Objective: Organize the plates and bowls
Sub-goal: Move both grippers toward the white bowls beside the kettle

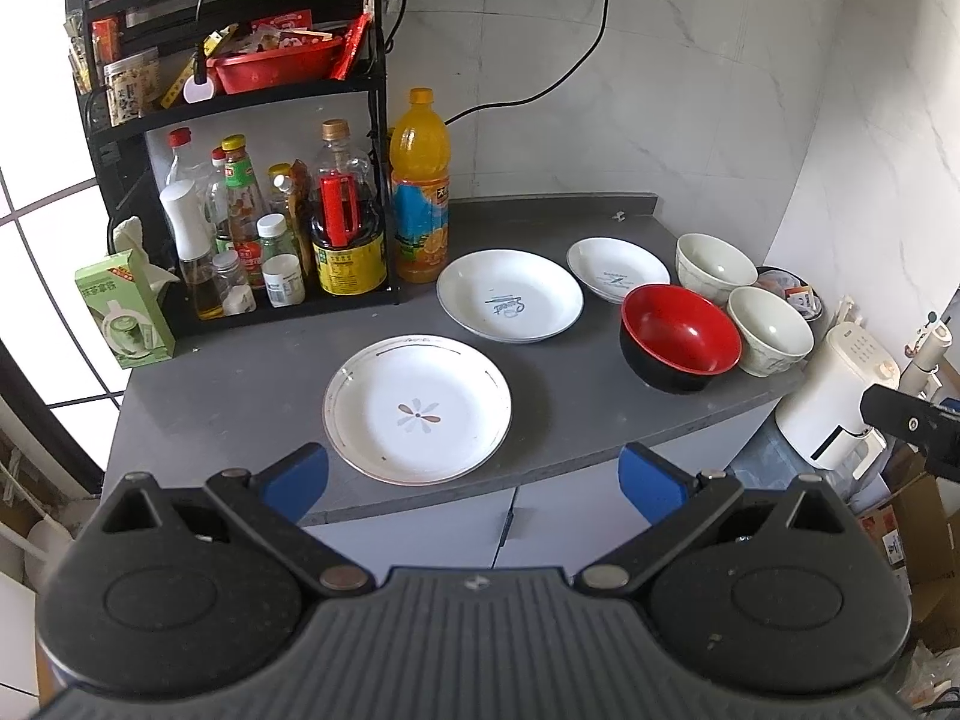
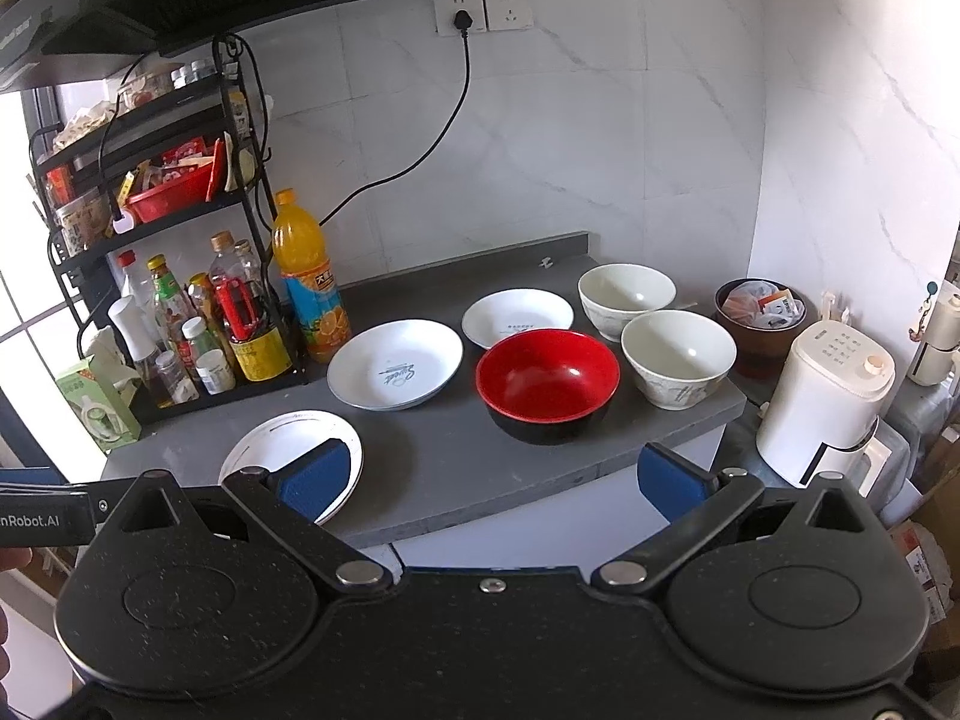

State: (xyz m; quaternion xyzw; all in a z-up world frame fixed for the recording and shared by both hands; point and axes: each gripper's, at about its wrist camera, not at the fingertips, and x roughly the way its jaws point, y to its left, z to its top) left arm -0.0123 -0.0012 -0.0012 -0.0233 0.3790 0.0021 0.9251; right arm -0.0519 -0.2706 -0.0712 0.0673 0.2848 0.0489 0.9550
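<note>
Both grippers hang in front of the grey countertop (image 1: 240, 396) and hold nothing: the left gripper (image 1: 474, 477) has its blue fingers spread wide, and the right gripper (image 2: 492, 483) has its fingers spread wide too. Nearest to the front edge lies the flower plate (image 1: 417, 408), a white plate with a small flower in the middle, and it stands apart from the other dishes. Behind it is the lettered plate (image 1: 510, 294), white with blue writing, and to the right of this one is the small plate (image 1: 618, 267), near the back. The red bowl (image 1: 681, 333), black outside, sits in front of the small plate and its rim covers a part of that plate in the view. Two white bowls are at the right end: the rear white bowl (image 1: 714, 264) and the front white bowl (image 1: 771, 327), close together; I cannot tell if they touch. An orange juice bottle (image 1: 420, 186) stands beside a black condiment rack (image 1: 384, 138) at the left
</note>
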